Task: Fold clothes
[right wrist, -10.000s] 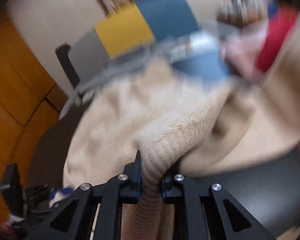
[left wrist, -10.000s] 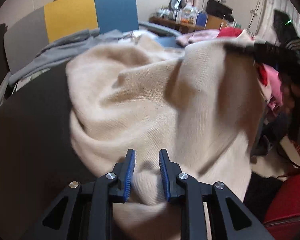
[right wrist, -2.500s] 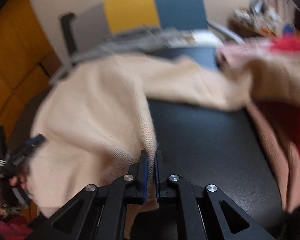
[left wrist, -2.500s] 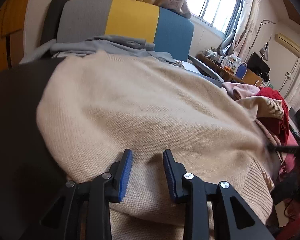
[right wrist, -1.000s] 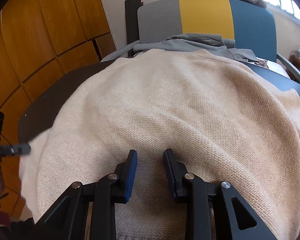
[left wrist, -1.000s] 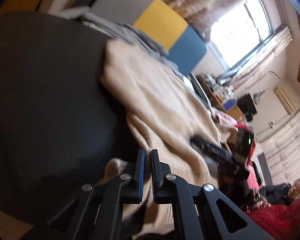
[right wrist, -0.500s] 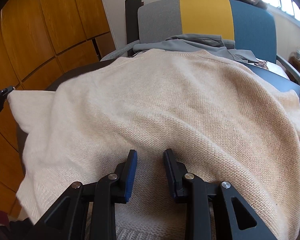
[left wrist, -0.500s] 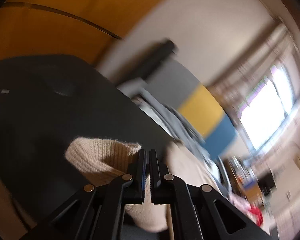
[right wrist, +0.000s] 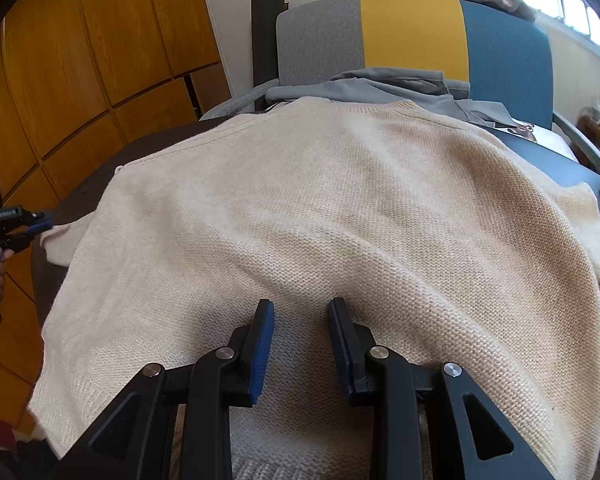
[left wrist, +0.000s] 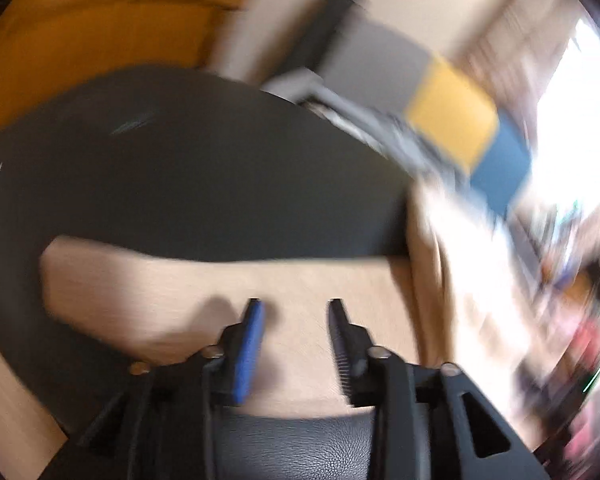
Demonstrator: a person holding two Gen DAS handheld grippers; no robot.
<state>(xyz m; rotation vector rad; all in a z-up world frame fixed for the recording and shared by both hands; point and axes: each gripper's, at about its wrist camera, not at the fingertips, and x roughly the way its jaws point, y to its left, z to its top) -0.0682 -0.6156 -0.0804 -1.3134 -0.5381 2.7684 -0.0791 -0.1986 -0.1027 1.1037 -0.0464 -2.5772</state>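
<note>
Sweater [right wrist: 340, 216] across dark table [left wrist: 188, 168]

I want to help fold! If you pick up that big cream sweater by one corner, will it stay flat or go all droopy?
Probably droopy: the cream sweater already sags in soft folds over the dark table. Its sleeve lies limp, so it would likely dangle. The chunky knit looks grippy, not slippery.

Dark round table [right wrist: 80, 196]; cream sweater [right wrist: 340, 216] spread flat across it.
</note>
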